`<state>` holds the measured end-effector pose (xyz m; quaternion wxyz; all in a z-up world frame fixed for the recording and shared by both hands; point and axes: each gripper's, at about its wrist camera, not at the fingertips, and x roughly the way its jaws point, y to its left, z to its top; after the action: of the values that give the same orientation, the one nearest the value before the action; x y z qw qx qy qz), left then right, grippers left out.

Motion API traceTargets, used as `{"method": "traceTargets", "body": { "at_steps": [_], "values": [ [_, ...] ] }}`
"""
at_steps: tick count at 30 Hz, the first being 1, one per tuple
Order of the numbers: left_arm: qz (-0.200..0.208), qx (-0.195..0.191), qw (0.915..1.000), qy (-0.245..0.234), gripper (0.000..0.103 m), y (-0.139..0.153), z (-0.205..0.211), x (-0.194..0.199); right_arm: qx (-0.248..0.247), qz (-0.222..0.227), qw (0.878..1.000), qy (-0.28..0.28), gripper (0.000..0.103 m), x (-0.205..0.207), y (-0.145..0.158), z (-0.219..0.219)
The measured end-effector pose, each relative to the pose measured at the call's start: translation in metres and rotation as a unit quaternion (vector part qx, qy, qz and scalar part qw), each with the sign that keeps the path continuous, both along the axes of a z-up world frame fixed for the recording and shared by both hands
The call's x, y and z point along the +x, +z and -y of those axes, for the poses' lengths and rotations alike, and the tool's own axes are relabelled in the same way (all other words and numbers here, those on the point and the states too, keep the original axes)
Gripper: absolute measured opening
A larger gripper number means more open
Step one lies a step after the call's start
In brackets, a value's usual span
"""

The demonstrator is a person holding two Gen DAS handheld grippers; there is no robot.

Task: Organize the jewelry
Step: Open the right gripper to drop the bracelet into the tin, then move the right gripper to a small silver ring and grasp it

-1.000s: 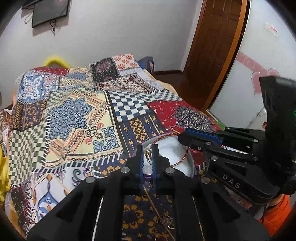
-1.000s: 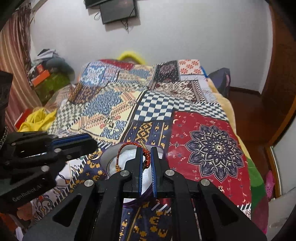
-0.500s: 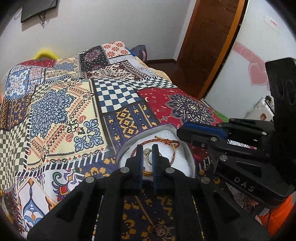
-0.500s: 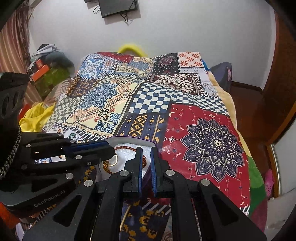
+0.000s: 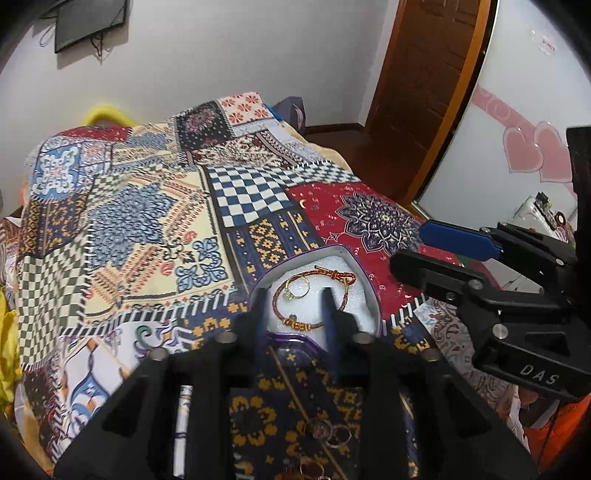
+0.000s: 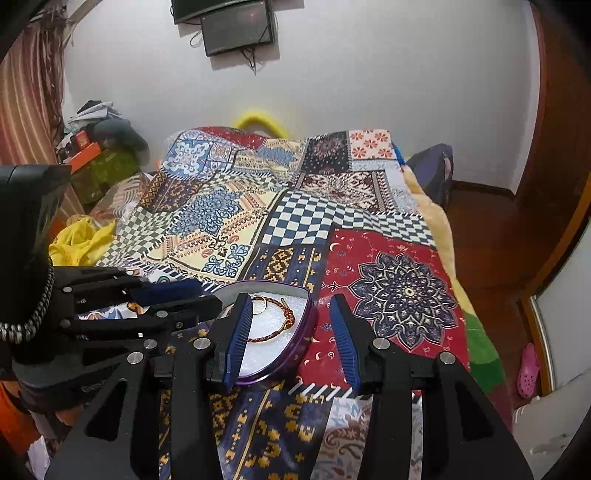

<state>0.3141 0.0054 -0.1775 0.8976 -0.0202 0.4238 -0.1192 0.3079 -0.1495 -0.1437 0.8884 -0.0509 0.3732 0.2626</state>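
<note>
light: even, soft indoor, moderately bright | shadows: faint | glare: slight sheen on white wardrobe panel (image 5: 491, 147) | distortion: strong fisheye bend, black corner vignette | blur: soft at edges, nearest tool parts defocused

Home bedroom: bed w/ patchwork blanket (image 6: 295, 221), wall TV (image 6: 238, 27), wooden door (image 5: 424, 92), striped curtain (image 6: 22, 103), clothes pile (image 6: 103, 136), heart stickers (image 5: 532, 151) on wardrobe.

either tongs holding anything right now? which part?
Nothing held. Left tongs and right tongs are both open; the braided bracelet and ring lie loose in the purple box.
</note>
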Motion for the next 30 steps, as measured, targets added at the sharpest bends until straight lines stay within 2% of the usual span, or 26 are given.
{"method": "traceTargets", "body": {
  "at_steps": [8, 12, 15, 19, 30],
  "values": [
    [0.019, 0.013, 0.9997, 0.007, 0.035, 0.025, -0.003, -0.03, 0.008, 0.018, 1.0, -0.002, 0.04, -0.023, 0.017, 0.003],
    [0.025, 0.016, 0.9995, 0.012, 0.042, 0.033, -0.007, -0.05, 0.014, 0.022, 1.0, -0.003, 0.04, -0.036, 0.022, 0.004],
    [0.024, 0.017, 0.9995, 0.014, 0.042, 0.036, -0.01, -0.064, 0.014, 0.022, 1.0, -0.001, 0.04, -0.047, 0.024, 0.005],
    [0.013, 0.015, 0.9996, 0.018, 0.043, 0.032, -0.016, -0.083, 0.014, 0.016, 1.0, 0.0, 0.04, -0.059, 0.02, 0.006],
    [-0.027, 0.025, 0.9991, 0.019, 0.043, -0.002, -0.023, -0.121, 0.012, -0.031, 0.999, 0.015, 0.04, -0.085, -0.01, -0.001]
  ]
}}
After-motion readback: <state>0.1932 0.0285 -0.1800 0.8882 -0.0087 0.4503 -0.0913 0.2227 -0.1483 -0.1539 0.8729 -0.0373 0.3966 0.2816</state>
